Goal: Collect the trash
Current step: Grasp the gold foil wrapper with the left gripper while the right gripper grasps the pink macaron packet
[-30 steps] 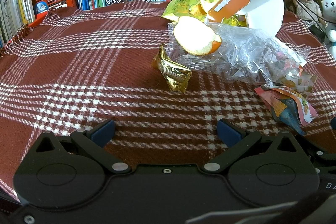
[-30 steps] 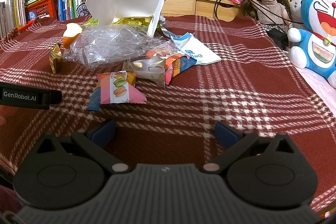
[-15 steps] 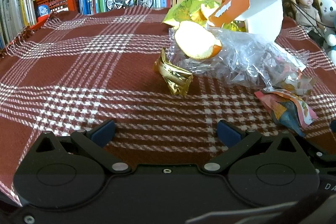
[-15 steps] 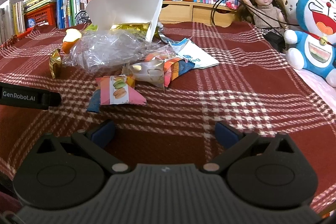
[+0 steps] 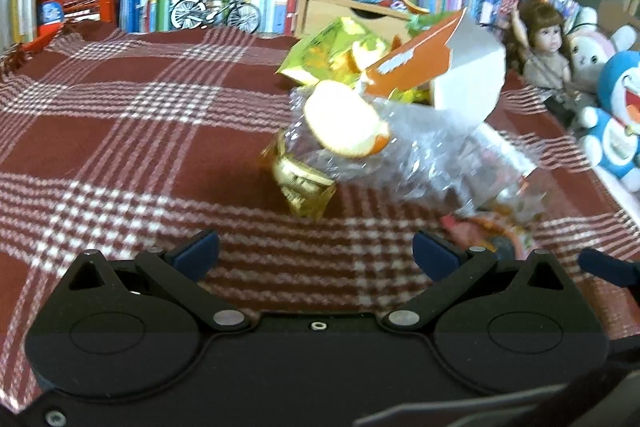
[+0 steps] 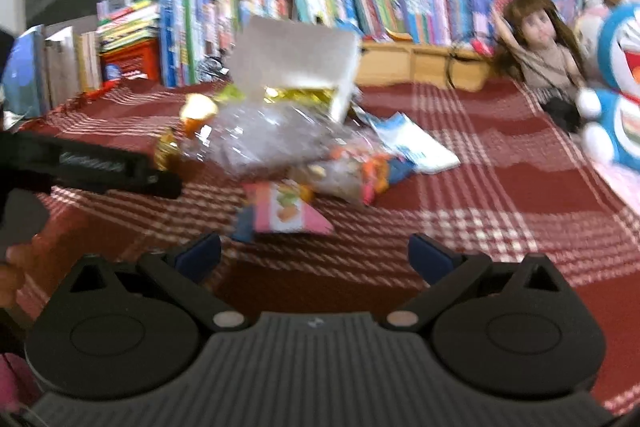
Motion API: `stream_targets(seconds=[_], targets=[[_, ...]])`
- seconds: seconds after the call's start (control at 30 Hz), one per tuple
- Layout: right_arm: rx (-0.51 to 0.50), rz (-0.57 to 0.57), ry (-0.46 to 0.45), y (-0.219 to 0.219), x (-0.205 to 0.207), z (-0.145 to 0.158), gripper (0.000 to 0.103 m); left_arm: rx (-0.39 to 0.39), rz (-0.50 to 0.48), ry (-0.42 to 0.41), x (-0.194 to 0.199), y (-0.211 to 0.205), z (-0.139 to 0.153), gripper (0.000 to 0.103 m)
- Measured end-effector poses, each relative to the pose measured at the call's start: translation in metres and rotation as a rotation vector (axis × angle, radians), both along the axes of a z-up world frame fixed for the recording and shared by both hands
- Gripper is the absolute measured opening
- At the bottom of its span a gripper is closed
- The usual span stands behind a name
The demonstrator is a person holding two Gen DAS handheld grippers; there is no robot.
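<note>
Holding both jaws released and empty, I see the gold wrapper at frame centre and the pink packet just ahead.

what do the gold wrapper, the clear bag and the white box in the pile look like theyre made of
Gold wrapper: likely metallised foil or film; shiny, with sharp crumpled creases.
Clear bag: thin plastic film; see-through, wrinkled, with glinting highlights.
White box: looks like paperboard; matte white inside, orange print outside, with folded flaps.
Motion blur leaves the finer texture open.
</note>
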State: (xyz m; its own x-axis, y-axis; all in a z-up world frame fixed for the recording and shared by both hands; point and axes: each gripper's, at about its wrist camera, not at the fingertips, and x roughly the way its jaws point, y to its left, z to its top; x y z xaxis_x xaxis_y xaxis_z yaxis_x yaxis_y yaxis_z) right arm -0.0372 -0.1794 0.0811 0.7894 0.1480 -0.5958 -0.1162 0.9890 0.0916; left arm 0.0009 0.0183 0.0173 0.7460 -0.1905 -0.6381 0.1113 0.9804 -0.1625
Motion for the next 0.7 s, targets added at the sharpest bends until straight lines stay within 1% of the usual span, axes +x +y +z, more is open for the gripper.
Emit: stream_targets(seconds=[0.07,0.17,0.3,0.4,0.53,0.57,0.6,0.7], targets=[[-0.007,0.016,-0.019,0.006,0.003,0.003,0.101,-0.008,-0.005,-0.015,0.004,0.000,0.004,0.103],[0.001,0.029,-0.011,0.013,0.014,0.004,0.096,-0.020,-0.004,-0.034,0.008,0.002,0.007,0.102],[-0.015,0.048,-0.008,0.020,0.024,0.003,0.091,-0.008,0.014,-0.040,0.012,0.008,0.003,0.099],[-0.029,0.060,0.001,0.024,0.030,0.001,0.087,0.010,0.025,-0.035,0.018,0.010,-0.002,0.096],[-0.022,0.061,0.022,0.025,0.035,-0.004,0.079,-0.005,0.034,-0.018,0.029,0.009,-0.008,0.092],[-0.019,0.058,0.024,0.025,0.036,-0.004,0.076,-0.003,0.043,-0.018,0.031,0.008,-0.009,0.092],[-0.017,0.054,0.026,0.024,0.036,-0.005,0.068,0.002,0.056,-0.026,0.033,0.007,-0.011,0.091],[-0.011,0.047,0.028,0.024,0.034,-0.005,0.057,0.009,0.073,-0.025,0.038,0.005,-0.014,0.082]])
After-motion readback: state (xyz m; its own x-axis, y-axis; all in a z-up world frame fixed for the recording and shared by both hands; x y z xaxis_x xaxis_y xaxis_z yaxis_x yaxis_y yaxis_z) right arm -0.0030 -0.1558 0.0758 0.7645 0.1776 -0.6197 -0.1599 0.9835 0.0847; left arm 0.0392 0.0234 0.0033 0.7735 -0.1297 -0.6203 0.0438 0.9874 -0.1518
